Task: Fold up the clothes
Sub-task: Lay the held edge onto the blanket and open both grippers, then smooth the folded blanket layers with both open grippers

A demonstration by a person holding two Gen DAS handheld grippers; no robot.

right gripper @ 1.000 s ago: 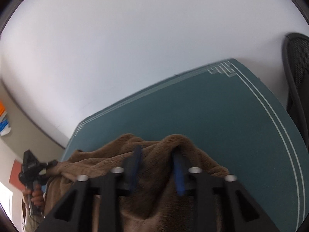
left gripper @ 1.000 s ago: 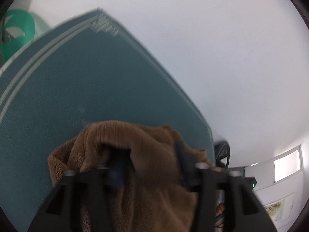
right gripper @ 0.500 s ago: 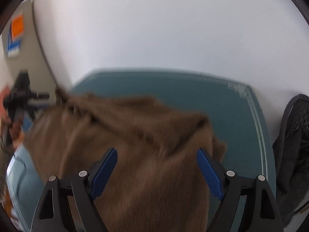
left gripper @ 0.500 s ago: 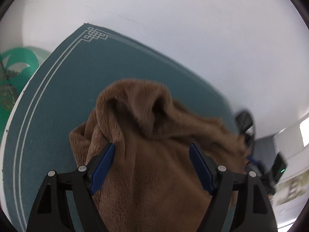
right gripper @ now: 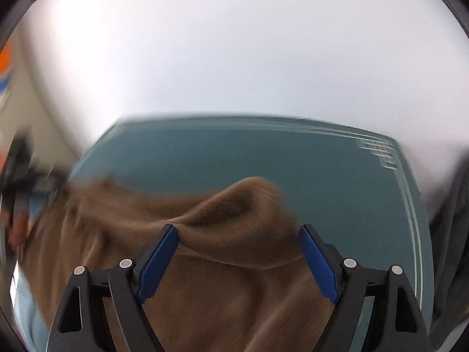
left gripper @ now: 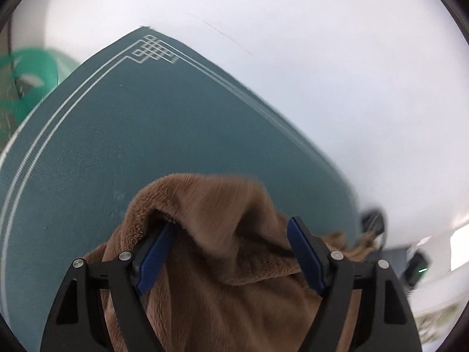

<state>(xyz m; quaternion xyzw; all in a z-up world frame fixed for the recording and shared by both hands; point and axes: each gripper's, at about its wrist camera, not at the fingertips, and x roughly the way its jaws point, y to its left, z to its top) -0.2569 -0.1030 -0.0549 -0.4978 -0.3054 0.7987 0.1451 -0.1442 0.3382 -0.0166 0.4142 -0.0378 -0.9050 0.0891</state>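
Note:
A brown fleece garment [left gripper: 228, 249] lies bunched on a teal mat [left gripper: 117, 135]. My left gripper [left gripper: 231, 234] is open, its blue pads wide apart with a raised fold of the fleece between them; the left pad [left gripper: 155, 252] is partly under the fold. In the right wrist view the same garment [right gripper: 228, 234] spreads leftward over the mat [right gripper: 322, 176], blurred by motion. My right gripper [right gripper: 239, 240] is open, with a hump of fleece between its pads.
A white wall [left gripper: 322, 58] runs along the mat's far edge. A green object [left gripper: 32, 76] sits beyond the mat's left corner. A dark chair [right gripper: 451, 220] stands at the mat's right. The other gripper and the hand holding it [right gripper: 20, 193] show at far left.
Both grippers have opened and let go of the fleece they pinched a second ago. The garment has dropped onto the mat, and both views have swung.

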